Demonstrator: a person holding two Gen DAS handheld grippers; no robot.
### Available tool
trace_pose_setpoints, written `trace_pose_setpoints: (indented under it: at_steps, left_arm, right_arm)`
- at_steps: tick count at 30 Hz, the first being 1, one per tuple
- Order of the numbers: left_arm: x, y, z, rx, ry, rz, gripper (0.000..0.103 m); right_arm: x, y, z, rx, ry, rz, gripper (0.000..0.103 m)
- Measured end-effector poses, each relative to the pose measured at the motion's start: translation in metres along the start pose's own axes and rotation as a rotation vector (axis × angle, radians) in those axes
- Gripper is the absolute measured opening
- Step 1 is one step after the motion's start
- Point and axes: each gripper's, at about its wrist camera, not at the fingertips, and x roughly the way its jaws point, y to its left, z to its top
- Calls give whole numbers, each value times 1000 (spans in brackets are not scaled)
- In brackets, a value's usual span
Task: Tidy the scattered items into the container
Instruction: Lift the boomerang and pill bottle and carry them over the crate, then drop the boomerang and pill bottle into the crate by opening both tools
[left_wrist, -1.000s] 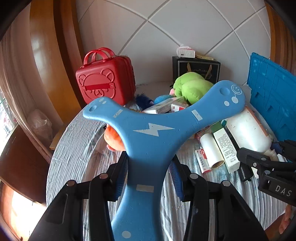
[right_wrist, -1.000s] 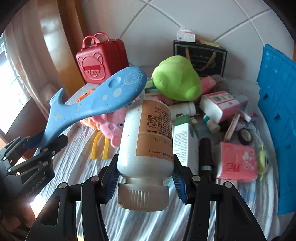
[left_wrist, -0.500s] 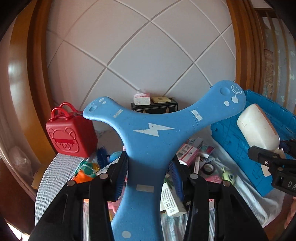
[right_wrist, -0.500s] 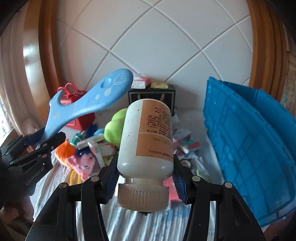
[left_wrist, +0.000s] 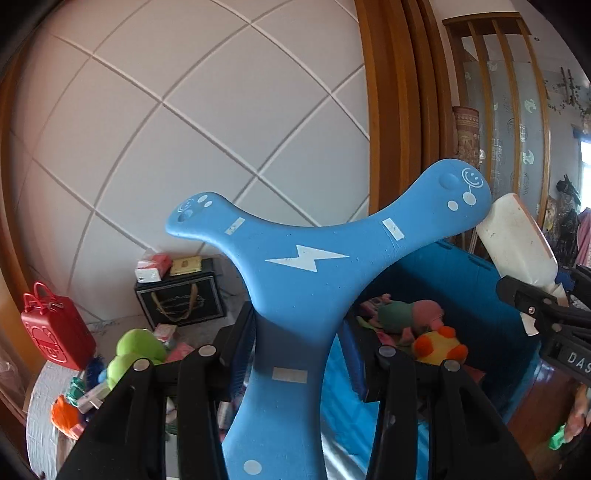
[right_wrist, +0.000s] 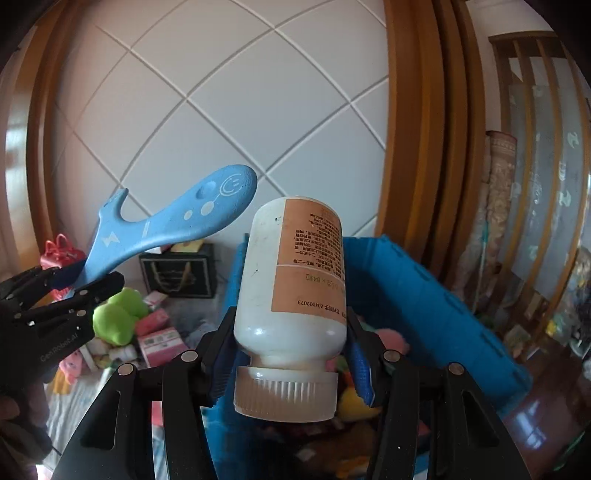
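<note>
A: Left gripper?
B: Boomerang was pinched, frame centre.
A: Right gripper?
B: Bottle was clamped, cap down, above crate at lower right.

White tiled wall w/ diagonal grout lines behind. Wooden door frame right of it. Frosted glass panel w/ wood slats far right. Grey striped cloth covers table, lower left.
</note>
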Motion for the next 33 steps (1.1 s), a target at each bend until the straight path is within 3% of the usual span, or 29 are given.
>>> trace_pose_setpoints:
  at_steps: [6, 11, 16, 19, 24, 29, 33]
  left_arm:
    - [63, -107, 23, 13, 192, -26, 43]
    - [125, -148, 7, 26, 391, 26, 43]
    - [179, -153, -10, 3, 565, 71, 43]
    - [195, -153, -20, -8, 626, 107, 43]
    - [209, -157, -38, -14, 718, 101, 43]
    - [218, -157, -53, -27, 786, 93, 44]
    - [213, -158, -53, -32, 771, 87, 51]
  right_arm:
    - [42, -109, -12, -31, 151, -5, 52]
    - [84, -163, -38, -19, 278, 51, 52]
    - [128, -174, -53, -56, 415, 113, 52]
    - [154, -174, -56, -75, 499, 145, 52]
    - [175, -163, -67, -108, 597, 198, 52]
    - [185, -159, -72, -156, 645, 238, 52]
    - [182, -158, -74, -166, 646, 254, 53]
